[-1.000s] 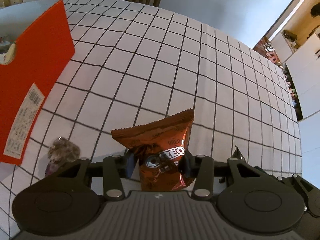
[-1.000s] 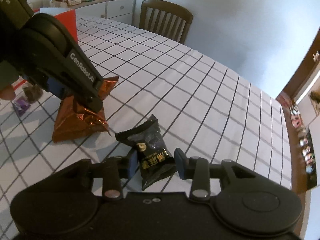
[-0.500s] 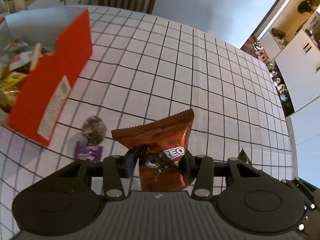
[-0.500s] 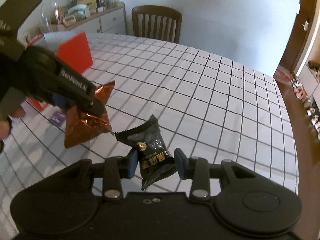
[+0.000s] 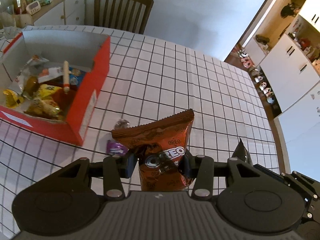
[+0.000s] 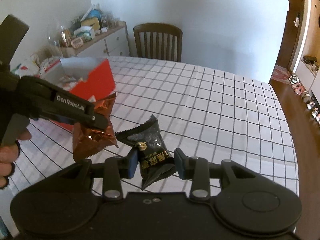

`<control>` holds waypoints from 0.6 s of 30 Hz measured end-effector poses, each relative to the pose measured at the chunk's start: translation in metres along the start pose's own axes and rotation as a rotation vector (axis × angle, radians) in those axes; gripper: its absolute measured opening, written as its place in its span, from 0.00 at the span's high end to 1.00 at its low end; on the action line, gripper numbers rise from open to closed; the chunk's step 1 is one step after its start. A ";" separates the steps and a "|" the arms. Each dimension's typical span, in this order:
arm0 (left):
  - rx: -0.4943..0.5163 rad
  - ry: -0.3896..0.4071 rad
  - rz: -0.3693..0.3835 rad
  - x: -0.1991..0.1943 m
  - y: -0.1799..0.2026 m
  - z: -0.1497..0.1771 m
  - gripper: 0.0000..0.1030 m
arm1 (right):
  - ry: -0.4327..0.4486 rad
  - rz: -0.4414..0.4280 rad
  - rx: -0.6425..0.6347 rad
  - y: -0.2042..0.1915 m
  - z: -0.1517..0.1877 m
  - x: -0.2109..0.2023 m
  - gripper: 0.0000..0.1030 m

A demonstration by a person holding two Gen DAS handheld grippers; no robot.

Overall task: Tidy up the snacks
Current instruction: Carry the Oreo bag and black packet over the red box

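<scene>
Left wrist view: the left tool [image 5: 159, 163] is clamped on a brown Oreo packet [image 5: 163, 152], blue pads pressed against both sides, the packet upright and held above the checked tabletop [image 5: 180, 84]. A red cardboard box [image 5: 91, 92] with a white interior stands open toward the tabletop's left side and holds several yellow, orange and blue snack wrappers [image 5: 43, 92]. Near the box's closest corner, two small items lie on the tabletop: a purple sachet [image 5: 115, 147] and a clear-wrapped sweet [image 5: 122, 123], both partly hidden behind the packet. A wooden chair [image 5: 123, 8] stands at the far edge. Right wrist view: the right tool [image 6: 156, 165] is clamped on a black snack packet with gold print [image 6: 153, 152], held clear of the tabletop [image 6: 210, 104]. The left tool [image 6: 100, 123] appears just to its left, gripping the Oreo packet [image 6: 93, 134], whose lower corner is close to the black packet; contact cannot be determined. The red cardboard box [image 6: 96, 79] stands behind them, and the wooden chair [image 6: 158, 40] at the far edge.
</scene>
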State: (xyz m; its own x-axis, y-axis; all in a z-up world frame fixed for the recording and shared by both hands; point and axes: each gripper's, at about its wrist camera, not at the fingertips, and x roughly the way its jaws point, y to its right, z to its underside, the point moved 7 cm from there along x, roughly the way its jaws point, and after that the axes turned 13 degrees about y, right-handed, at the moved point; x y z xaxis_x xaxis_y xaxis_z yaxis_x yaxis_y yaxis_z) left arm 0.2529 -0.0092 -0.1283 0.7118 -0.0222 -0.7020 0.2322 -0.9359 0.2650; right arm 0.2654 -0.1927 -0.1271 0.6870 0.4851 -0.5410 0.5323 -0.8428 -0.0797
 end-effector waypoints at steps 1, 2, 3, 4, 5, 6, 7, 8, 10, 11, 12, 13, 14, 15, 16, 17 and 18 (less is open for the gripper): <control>0.001 0.004 0.006 -0.007 -0.004 -0.001 0.57 | 0.007 -0.001 0.012 -0.006 -0.002 -0.003 0.64; 0.002 0.006 0.011 -0.011 -0.009 -0.002 0.57 | 0.014 -0.002 0.024 -0.012 -0.004 -0.005 0.64; 0.004 0.010 0.013 -0.016 -0.014 -0.004 0.56 | 0.018 -0.005 0.029 -0.018 -0.005 -0.008 0.64; 0.005 0.014 0.014 -0.020 -0.019 -0.005 0.56 | 0.023 -0.005 0.033 -0.025 -0.006 -0.009 0.64; 0.008 0.018 0.015 -0.024 -0.025 -0.006 0.56 | 0.027 -0.004 0.036 -0.031 -0.006 -0.010 0.64; 0.013 0.020 0.015 -0.029 -0.029 -0.008 0.56 | 0.030 -0.004 0.041 -0.038 -0.007 -0.011 0.64; 0.015 0.021 0.014 -0.033 -0.037 -0.009 0.56 | 0.032 -0.006 0.045 -0.045 -0.008 -0.011 0.64; 0.012 0.021 0.017 -0.037 -0.042 -0.011 0.56 | 0.034 -0.006 0.049 -0.051 -0.009 -0.011 0.64; 0.012 0.026 0.022 -0.045 -0.057 -0.016 0.57 | 0.038 -0.010 0.054 -0.064 -0.012 -0.010 0.64; 0.013 0.032 0.019 -0.048 -0.063 -0.019 0.57 | 0.039 -0.012 0.055 -0.071 -0.014 -0.010 0.64; 0.014 0.037 0.019 -0.052 -0.071 -0.022 0.56 | 0.040 -0.014 0.054 -0.078 -0.016 -0.009 0.64; 0.014 0.042 0.021 -0.056 -0.077 -0.024 0.56 | 0.043 -0.015 0.055 -0.085 -0.018 -0.008 0.64; 0.013 0.046 0.021 -0.059 -0.083 -0.027 0.56 | 0.047 -0.015 0.056 -0.091 -0.021 -0.007 0.64; 0.014 0.051 0.020 -0.062 -0.091 -0.030 0.56 | 0.051 -0.015 0.055 -0.097 -0.023 -0.006 0.64; 0.015 0.055 0.019 -0.065 -0.099 -0.034 0.56 | 0.055 -0.014 0.056 -0.103 -0.027 -0.004 0.64; 0.016 0.060 0.016 -0.068 -0.106 -0.036 0.56 | 0.057 -0.014 0.059 -0.108 -0.029 -0.002 0.64; 0.017 0.064 0.013 -0.071 -0.112 -0.039 0.56 | 0.058 -0.015 0.064 -0.115 -0.032 0.000 0.64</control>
State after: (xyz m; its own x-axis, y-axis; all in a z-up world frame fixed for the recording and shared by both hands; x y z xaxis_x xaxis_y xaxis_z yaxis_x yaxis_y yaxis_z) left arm 0.2022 0.1112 -0.0826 0.7561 -0.0126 -0.6544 0.2117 -0.9413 0.2628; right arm 0.2202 -0.0881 -0.0908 0.7077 0.5093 -0.4897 0.5117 -0.8474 -0.1418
